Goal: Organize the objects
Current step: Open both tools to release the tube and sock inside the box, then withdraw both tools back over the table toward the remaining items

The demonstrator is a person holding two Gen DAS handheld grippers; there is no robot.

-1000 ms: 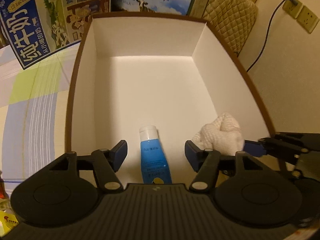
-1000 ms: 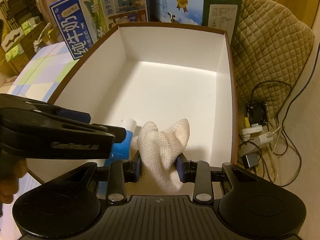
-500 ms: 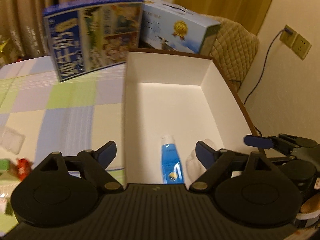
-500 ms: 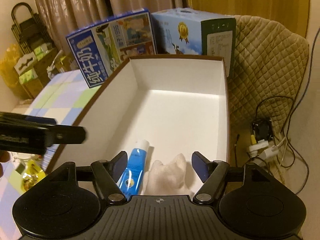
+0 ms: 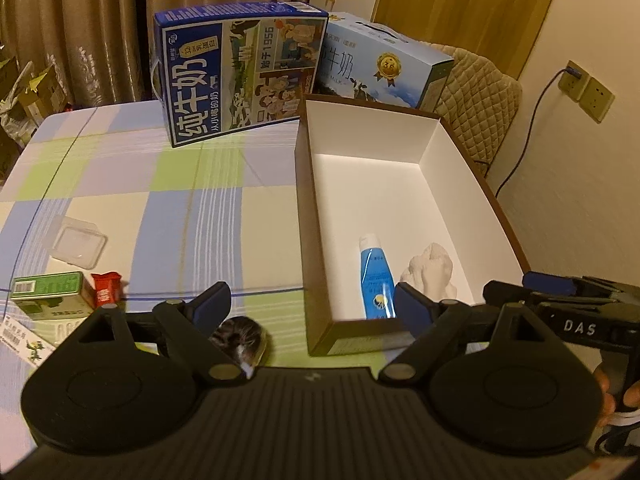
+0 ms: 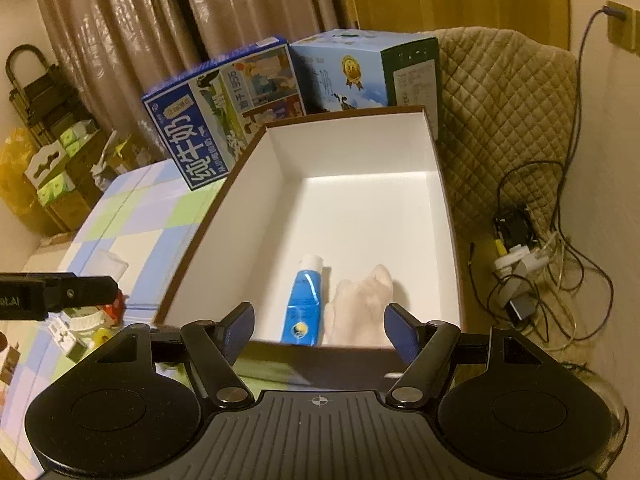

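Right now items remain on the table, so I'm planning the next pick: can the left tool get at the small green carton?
Probably yes: the left tool is open, and the small green carton lies uncovered on the checked tablecloth.

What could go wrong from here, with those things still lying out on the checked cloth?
The clear plastic lid is see-through and thin, so a tool might slip off it. The red packet touches the green box, so grabbing one may nudge the other. The left tool hangs near the storage box wall and could bump it.

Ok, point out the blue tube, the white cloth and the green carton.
blue tube (image 6: 303,304): right wrist view, middle of body.
white cloth (image 6: 362,312): right wrist view, centre of bundle.
green carton (image 5: 50,294): left wrist view, top face.
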